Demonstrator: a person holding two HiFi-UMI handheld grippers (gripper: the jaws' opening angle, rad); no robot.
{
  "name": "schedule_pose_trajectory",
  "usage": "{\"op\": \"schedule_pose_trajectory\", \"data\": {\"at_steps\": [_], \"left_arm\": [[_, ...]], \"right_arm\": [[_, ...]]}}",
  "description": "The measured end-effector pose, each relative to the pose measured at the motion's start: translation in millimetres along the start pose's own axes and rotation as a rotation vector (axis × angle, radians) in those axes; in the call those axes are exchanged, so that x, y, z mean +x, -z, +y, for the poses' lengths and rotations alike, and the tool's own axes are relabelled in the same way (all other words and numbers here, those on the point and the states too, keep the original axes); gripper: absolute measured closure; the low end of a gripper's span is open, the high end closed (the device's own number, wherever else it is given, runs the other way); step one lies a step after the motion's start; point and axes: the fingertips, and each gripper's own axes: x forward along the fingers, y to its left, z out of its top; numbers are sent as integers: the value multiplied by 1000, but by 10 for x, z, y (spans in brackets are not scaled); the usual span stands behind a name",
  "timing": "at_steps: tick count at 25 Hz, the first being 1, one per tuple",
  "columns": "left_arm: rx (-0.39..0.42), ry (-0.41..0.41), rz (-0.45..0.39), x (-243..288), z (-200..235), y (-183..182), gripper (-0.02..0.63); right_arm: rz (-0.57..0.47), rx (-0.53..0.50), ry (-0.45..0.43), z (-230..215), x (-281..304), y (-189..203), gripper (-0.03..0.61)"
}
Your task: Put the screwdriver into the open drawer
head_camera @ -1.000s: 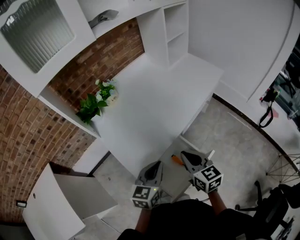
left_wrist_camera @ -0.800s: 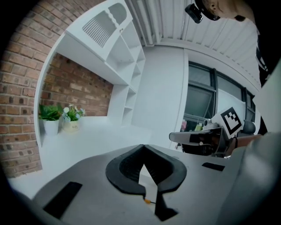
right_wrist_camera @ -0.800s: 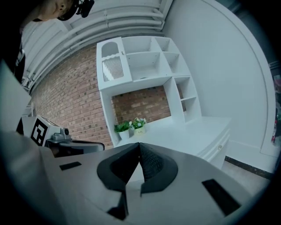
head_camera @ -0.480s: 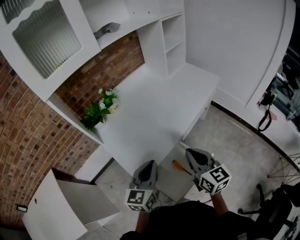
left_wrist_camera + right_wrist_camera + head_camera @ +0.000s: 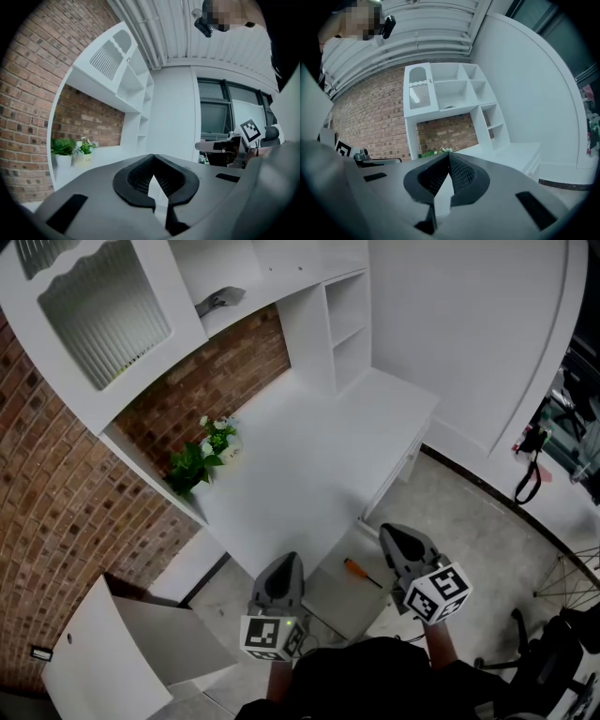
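Note:
An orange-handled screwdriver [image 5: 359,572] lies in the open white drawer [image 5: 330,604] that sticks out from under the desk. My left gripper [image 5: 284,570] hovers over the drawer's left side, a short way from the screwdriver. To the tool's right my right gripper [image 5: 399,542] is held just above the drawer, close to it but apart. In the left gripper view the left gripper [image 5: 153,177] has its jaws together with nothing between them. The right gripper [image 5: 447,174] looks the same in its own view, shut and empty.
The white desk [image 5: 309,456] stretches ahead, with two potted plants [image 5: 195,463] by the brick wall and a shelf unit [image 5: 343,315] at its far end. A cabinet door [image 5: 108,657] stands open at lower left. A bicycle wheel [image 5: 574,589] is at the right.
Both grippers have drawn back toward the person. The right gripper, close beside the screwdriver's handle a second ago, now stands off from it; the screwdriver rests in the drawer.

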Motion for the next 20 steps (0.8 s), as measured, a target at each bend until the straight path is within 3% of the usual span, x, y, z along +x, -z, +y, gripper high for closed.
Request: {"op": "schedule_pose_trajectory", "data": {"at_steps": [20], "left_arm": [[21, 0, 6, -65, -56, -12, 606]], "right_arm": [[-10, 7, 10, -27, -94, 15, 563]]}}
